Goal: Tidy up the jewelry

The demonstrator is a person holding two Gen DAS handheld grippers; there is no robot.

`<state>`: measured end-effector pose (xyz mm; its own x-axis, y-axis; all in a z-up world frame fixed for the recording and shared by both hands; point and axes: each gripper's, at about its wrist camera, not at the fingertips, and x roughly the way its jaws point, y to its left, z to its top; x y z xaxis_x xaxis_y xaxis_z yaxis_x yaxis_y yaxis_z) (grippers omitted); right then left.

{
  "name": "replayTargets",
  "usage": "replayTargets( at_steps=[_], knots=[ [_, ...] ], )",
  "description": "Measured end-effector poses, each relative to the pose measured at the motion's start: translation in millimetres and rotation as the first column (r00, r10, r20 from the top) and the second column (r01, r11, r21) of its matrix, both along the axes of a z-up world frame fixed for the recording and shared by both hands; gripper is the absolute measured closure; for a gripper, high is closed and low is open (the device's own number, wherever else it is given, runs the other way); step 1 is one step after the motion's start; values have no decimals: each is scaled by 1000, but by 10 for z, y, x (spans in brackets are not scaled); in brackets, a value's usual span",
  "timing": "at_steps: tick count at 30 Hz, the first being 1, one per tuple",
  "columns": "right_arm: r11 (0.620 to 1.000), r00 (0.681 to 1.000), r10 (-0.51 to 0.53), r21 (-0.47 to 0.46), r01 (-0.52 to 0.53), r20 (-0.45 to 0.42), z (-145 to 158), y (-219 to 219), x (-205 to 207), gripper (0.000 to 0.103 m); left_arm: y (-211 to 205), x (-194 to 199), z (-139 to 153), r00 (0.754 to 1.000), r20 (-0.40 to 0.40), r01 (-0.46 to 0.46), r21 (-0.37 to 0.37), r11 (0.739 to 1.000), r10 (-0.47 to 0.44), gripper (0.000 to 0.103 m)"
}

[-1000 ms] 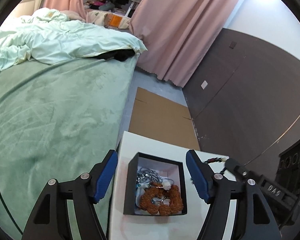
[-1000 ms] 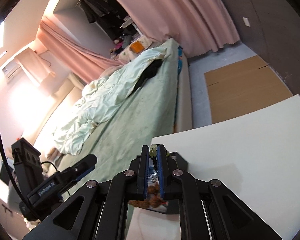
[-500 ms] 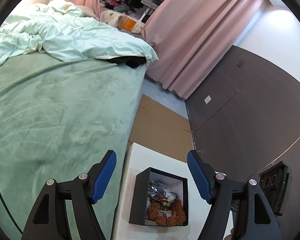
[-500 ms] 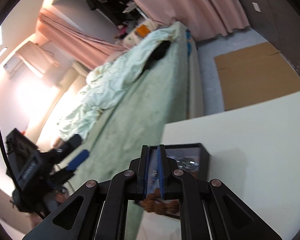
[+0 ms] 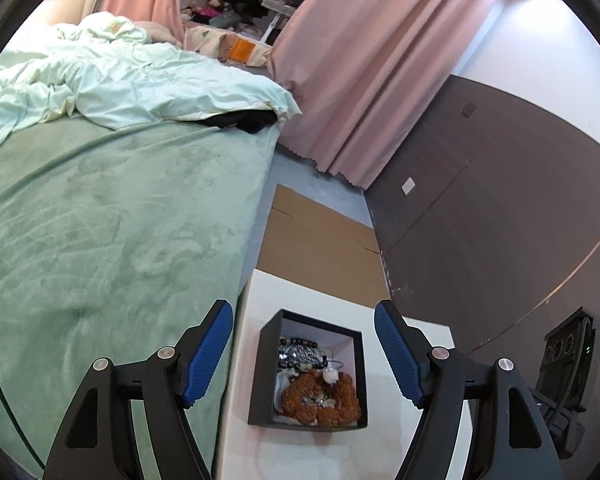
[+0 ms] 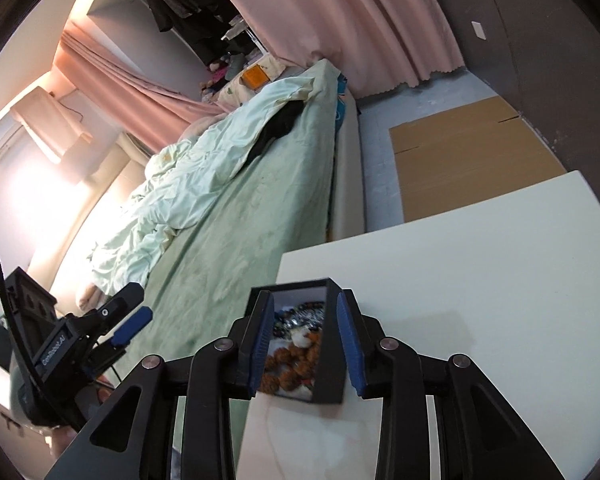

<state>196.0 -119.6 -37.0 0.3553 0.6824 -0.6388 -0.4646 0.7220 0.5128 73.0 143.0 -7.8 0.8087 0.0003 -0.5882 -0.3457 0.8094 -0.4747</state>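
Observation:
A small black open box (image 5: 260,372) stands on the white table (image 5: 320,312), near its left edge. Inside lie a brown beaded bracelet (image 5: 320,398), silver chain jewelry (image 5: 298,352) and dark beads. My left gripper (image 5: 304,352) is open and empty, held above the box with a finger on each side. In the right wrist view the box (image 6: 332,364) sits between the fingers of my right gripper (image 6: 304,344), which is open and empty. The left gripper (image 6: 128,320) shows at the lower left there.
A bed with a green blanket (image 5: 100,240) and a pale duvet (image 5: 120,88) lies left of the table. Flat cardboard (image 5: 320,248) covers the floor beyond the table. Pink curtains (image 5: 372,80) and a dark wall (image 5: 500,200) stand at the right.
My right gripper was shut on a small beaded piece above the box; its fingers have opened and the piece is gone from them. The left gripper has drawn back and up from the box.

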Motion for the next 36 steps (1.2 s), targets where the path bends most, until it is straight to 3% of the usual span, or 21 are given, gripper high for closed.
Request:
replayTargets(
  at_steps=[5, 7, 10, 18, 21, 31, 36],
  knots=[
    [999, 999, -7, -39, 9, 35, 89, -174, -121, 55, -181, -93, 71, 1000, 10, 23, 73, 997, -24, 11],
    [998, 999, -16, -55, 18, 45, 122, -249, -160, 43, -243, -125, 93, 999, 11, 39, 101, 994, -40, 7],
    [996, 997, -40, -71, 44, 63, 162, -370, -214, 31, -305, -155, 87, 998, 0, 64, 116, 991, -64, 5],
    [990, 993, -75, -116, 85, 91, 250, -620, -330, 22, -562, -243, 54, 989, -47, 145, 193, 970, -139, 4],
    [988, 991, -79, -125, 93, 106, 286, -698, -372, 13, -664, -273, 61, 985, -54, 173, 221, 960, -165, 4],
    [976, 984, -49, -202, 84, 174, 337, -860, -544, 11, -939, -381, 56, 973, -59, 230, 324, 918, -223, 3],
    [978, 983, -30, -198, 67, 184, 350, -965, -605, 11, -988, -504, 101, 971, -43, 235, 374, 897, -236, 3]
  ],
)
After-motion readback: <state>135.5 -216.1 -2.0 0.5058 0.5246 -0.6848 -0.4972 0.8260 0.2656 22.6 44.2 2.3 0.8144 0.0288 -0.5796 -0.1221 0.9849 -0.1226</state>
